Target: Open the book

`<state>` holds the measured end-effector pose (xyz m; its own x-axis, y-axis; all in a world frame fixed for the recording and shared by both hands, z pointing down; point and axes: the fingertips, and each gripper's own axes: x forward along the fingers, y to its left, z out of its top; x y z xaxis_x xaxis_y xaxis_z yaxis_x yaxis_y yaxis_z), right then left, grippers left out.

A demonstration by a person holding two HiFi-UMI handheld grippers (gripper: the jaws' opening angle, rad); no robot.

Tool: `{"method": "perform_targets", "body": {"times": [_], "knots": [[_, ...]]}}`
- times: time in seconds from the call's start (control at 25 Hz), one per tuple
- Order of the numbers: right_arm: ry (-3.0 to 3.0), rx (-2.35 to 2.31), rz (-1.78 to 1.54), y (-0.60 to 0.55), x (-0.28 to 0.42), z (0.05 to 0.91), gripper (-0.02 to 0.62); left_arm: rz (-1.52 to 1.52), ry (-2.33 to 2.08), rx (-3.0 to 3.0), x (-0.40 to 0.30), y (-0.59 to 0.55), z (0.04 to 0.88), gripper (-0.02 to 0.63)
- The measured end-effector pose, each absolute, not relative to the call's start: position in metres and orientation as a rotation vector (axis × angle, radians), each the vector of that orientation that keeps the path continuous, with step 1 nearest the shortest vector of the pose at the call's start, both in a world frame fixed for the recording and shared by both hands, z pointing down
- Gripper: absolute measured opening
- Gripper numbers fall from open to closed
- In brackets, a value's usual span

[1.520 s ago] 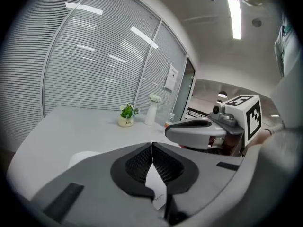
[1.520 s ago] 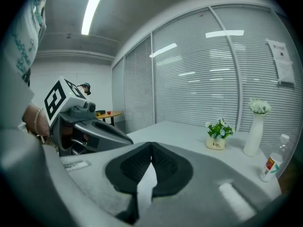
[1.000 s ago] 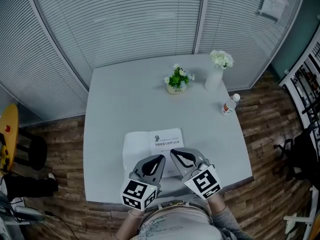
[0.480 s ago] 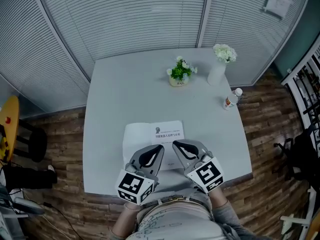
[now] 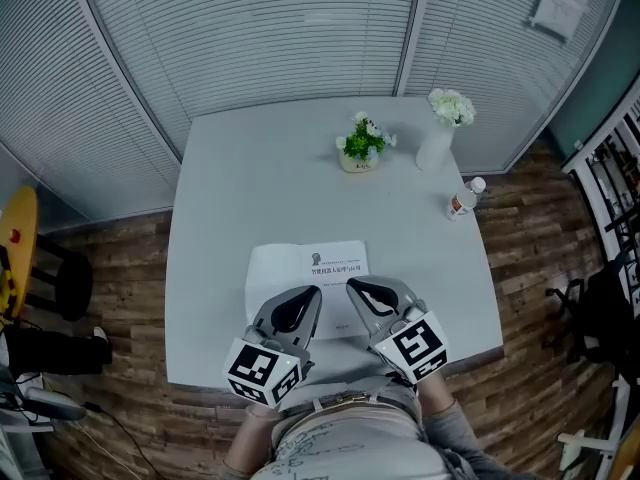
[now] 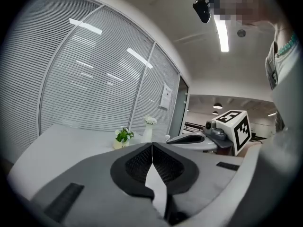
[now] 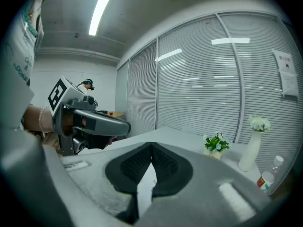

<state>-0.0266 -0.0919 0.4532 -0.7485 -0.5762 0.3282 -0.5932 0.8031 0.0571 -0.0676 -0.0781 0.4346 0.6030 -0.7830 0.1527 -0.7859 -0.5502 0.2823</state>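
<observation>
A white book [image 5: 300, 266] lies shut near the front edge of the grey table [image 5: 230, 208], its printed cover facing up. My left gripper [image 5: 312, 291] hovers over the book's near half with its jaws shut and nothing between them; in the left gripper view its tips [image 6: 151, 145] meet. Right beside it my right gripper [image 5: 352, 286] is over the book's near right part, also shut and empty. Its tips [image 7: 151, 145] meet in the right gripper view. The two grippers point away from the person, side by side, and hide the book's near edge.
A small potted plant [image 5: 362, 148], a white vase with white flowers [image 5: 440, 136] and a plastic bottle [image 5: 460, 200] stand at the table's far right. Window blinds [image 5: 270, 38] enclose the far side. A yellow stool [image 5: 15, 258] stands on the floor at the left.
The left gripper has lifted a little and its marker cube has slid towards the left of the picture. The right gripper has kept still. The book has not moved.
</observation>
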Motion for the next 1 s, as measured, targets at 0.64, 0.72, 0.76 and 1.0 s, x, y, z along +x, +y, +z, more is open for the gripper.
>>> {"method": "perform_targets", "body": {"times": [0.64, 0.72, 0.76, 1.0], "knots": [[-2.69, 0.886, 0.065, -0.092, -0.036, 0.444, 0.002, -0.061, -1.243, 2.58, -0.072, -0.081, 0.417, 0.0], [-2.685, 0.882, 0.043, -0.092, -0.037, 0.443, 0.002, -0.056, -1.234, 2.593, -0.07, -0.079, 0.416, 0.0], [-2.682, 0.886, 0.036, -0.092, -0.037, 0.443, 0.002, -0.056, -1.23, 2.595, -0.07, -0.078, 0.416, 0.0], [-2.697, 0.899, 0.032, -0.092, -0.031, 0.441, 0.002, -0.05, -1.224, 2.586, -0.069, -0.076, 0.42, 0.0]]}}
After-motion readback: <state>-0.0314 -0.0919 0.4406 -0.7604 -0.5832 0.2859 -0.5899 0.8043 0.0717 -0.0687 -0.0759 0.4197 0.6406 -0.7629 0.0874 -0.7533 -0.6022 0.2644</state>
